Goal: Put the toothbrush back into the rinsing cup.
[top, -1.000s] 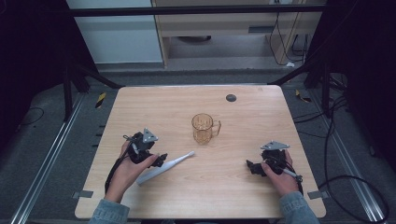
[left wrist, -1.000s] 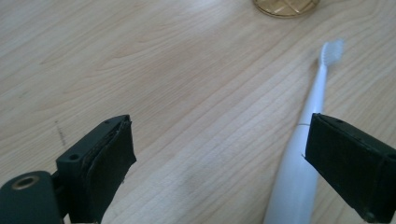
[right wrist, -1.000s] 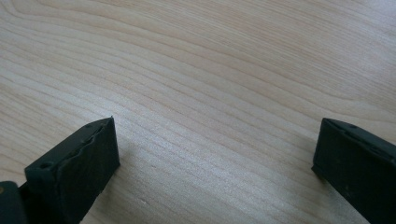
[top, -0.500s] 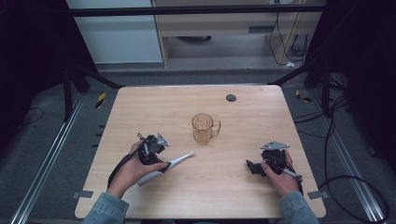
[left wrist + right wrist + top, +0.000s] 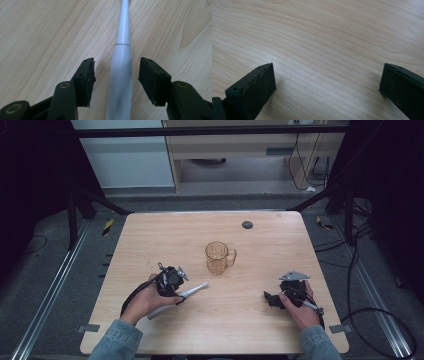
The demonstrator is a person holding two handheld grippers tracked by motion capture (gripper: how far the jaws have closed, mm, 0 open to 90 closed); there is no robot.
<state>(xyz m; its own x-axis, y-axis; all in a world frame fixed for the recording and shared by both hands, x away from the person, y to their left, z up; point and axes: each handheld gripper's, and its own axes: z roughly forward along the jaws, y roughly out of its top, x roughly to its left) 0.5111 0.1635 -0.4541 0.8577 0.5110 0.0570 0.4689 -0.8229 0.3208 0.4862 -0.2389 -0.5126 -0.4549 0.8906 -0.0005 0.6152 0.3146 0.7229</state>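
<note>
Two grippers, one white toothbrush-like wand, one glass mug. Lower left of the high view: left gripper (image 5: 176, 296) over the white wand (image 5: 196, 289), which lies flat on the table (image 5: 150, 235). In the left gripper view the handle (image 5: 120, 75) sits between jaws that have just been closing, with gaps on both sides, so nothing is clamped yet. Step, as I judge it: the grasp. Next: pinch shut, then lift. Centre: glass mug (image 5: 218, 257), empty-looking. Lower right: right gripper (image 5: 272, 299) resting, jaws wide, holding nothing.

Lab recording bay.
A lone wooden table (image 5: 150, 230) stands on grey carpet between metal floor rails (image 5: 47, 295), black frame struts and trailing cables (image 5: 367, 315).
</note>
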